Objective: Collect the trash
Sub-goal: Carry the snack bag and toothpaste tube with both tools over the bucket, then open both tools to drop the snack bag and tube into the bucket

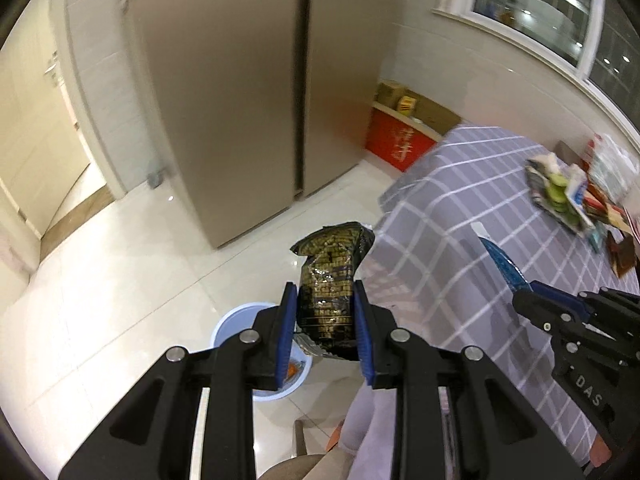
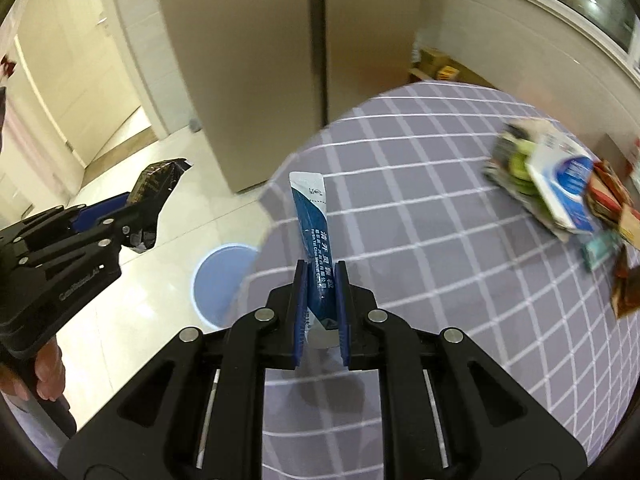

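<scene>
My left gripper [image 1: 325, 294] is shut on a black and gold wrapper [image 1: 332, 280] and holds it in the air over the floor, just above a light blue bin [image 1: 236, 322]. The bin also shows in the right wrist view [image 2: 220, 284], beside the table's left edge. My right gripper [image 2: 321, 270] is shut on a blue and white sachet [image 2: 312, 220] and holds it above the checked tablecloth [image 2: 440, 240]. The left gripper with its wrapper [image 2: 158, 186] shows at the left of the right wrist view. The right gripper's sachet [image 1: 502, 266] shows at the right of the left wrist view.
A pile of mixed wrappers and packets [image 2: 560, 196] lies at the table's far right, also in the left wrist view [image 1: 568, 196]. A tall beige fridge [image 1: 240, 100] stands behind. Red and cardboard boxes [image 1: 400, 136] sit by the wall. A doorway [image 1: 40, 140] opens at left.
</scene>
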`<state>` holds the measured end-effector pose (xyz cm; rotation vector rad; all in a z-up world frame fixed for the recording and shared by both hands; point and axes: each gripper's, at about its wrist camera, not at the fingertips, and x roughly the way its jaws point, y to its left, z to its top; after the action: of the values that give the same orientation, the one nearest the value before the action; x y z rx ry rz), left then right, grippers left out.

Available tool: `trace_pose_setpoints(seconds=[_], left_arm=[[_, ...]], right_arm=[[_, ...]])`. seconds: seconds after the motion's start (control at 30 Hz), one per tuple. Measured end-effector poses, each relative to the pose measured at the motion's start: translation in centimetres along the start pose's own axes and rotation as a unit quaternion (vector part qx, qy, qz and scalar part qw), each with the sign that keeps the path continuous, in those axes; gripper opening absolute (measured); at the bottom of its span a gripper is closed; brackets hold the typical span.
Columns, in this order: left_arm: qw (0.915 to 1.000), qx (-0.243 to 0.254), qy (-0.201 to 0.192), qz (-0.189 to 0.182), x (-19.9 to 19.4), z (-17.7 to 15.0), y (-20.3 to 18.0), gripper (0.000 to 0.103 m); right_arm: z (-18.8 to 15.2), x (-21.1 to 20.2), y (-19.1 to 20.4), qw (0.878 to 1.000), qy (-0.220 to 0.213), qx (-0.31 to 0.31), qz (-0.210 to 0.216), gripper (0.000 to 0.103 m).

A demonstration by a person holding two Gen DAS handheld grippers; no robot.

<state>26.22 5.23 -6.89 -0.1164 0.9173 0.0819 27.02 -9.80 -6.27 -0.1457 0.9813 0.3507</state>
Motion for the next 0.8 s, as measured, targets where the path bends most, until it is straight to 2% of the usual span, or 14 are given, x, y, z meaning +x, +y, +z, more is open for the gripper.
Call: trace_pose_setpoints(seconds=[0.47,0.5,0.6,0.8], left_arm=[[0.9974,-0.051,0.034,0.038,1.7,-2.3,6.7,0.027],[0.9974,-0.051,0.035,0.038,1.9,-2.3,6.9,0.03],[0.9963,-0.064,0.041,0.04,2.9,-2.1,8.0,0.054],[0.9946,-0.076,0.048,0.052,3.4,-2.7,10.2,0.054]], right_arm=[[0.6,4.4,6.6,0.997,0.049,-0.055,0.034,0.013],[0.6,4.8,6.9,0.996,0.052,-0.057,0.036,0.013],[0.3,5.5,7.8,0.995,0.062,-0.063,0.034,0.014],[0.2,6.8,8.4,0.994,0.08,-0.069,0.029,0.014]])
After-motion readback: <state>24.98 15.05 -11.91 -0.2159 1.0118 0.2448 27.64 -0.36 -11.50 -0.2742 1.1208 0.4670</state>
